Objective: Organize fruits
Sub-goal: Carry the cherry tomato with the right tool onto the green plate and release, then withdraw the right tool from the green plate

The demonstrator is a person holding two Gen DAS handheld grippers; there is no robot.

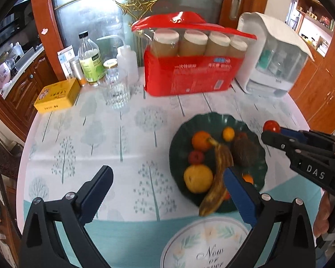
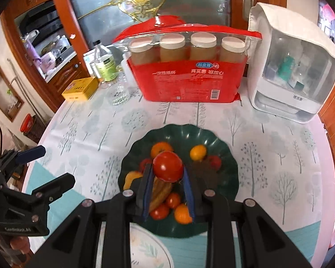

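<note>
A dark green plate [image 1: 178, 138] [image 2: 225, 156] sits on the table and holds an orange [image 1: 201, 140], a yellow fruit [image 1: 198, 178], a spotted banana [image 1: 218, 178], a brown kiwi [image 1: 244, 153] and several small red and orange fruits. My right gripper [image 2: 167, 167] is shut on a red tomato [image 2: 168, 166] and holds it above the plate; it also shows in the left wrist view [image 1: 272, 126]. My left gripper [image 1: 167, 183] is open and empty, just left of the plate; it appears at the left of the right wrist view [image 2: 53, 165].
At the back stand a red pack of paper cups [image 1: 187, 76], a white covered appliance [image 1: 274, 55], a glass [image 1: 116, 89], bottles [image 1: 90, 60] and a yellow box [image 1: 55, 96]. The round table's edge curves left and right.
</note>
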